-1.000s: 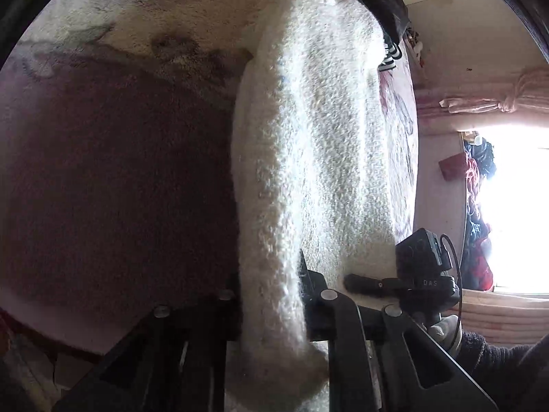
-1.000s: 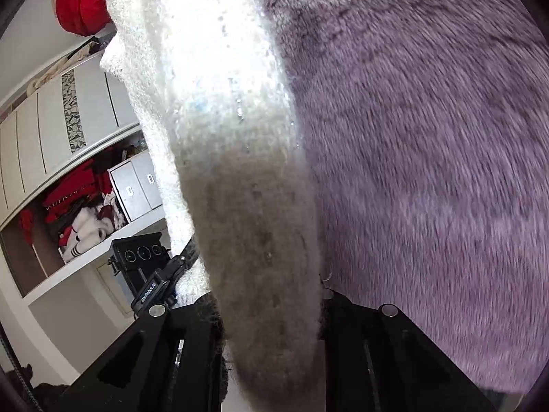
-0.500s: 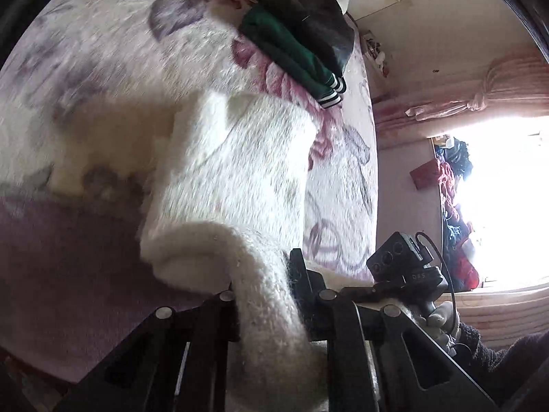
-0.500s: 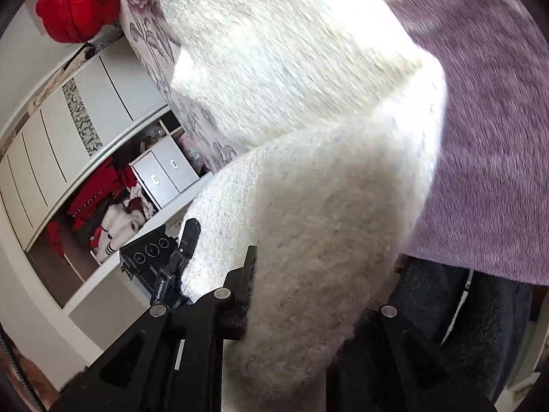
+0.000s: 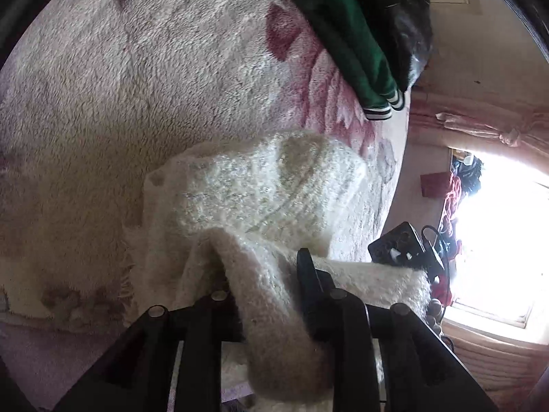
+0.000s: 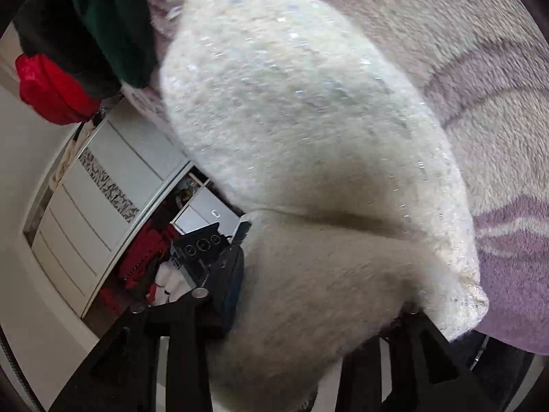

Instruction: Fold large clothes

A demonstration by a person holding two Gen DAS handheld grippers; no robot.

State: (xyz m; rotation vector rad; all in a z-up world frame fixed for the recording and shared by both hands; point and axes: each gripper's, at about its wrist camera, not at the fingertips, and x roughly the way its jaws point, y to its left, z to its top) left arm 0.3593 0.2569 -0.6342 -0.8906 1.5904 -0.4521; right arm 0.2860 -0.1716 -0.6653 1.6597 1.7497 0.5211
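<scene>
A fluffy white knitted sweater [image 5: 260, 189] lies partly folded on a plush floral blanket [image 5: 137, 86] on the bed. My left gripper [image 5: 264, 285] is shut on one edge of the sweater, low over the blanket. My right gripper [image 6: 308, 312] is shut on another edge of the sweater [image 6: 291, 103], which bulges over it and hides its fingertips. Each gripper shows in the other's view, the right one in the left wrist view [image 5: 401, 247], the left one in the right wrist view [image 6: 206, 250].
Folded green and black clothes [image 5: 363, 34] lie at the far side of the blanket. A red garment [image 6: 48, 89] sits beside them. A white wardrobe [image 6: 92, 199] with open shelves stands to the left. A bright window [image 5: 497, 240] is on the right.
Both grippers have carried the sweater's held edge forward and down over the rest of it. The sweater has gone from hanging stretched out to lying doubled on the blanket.
</scene>
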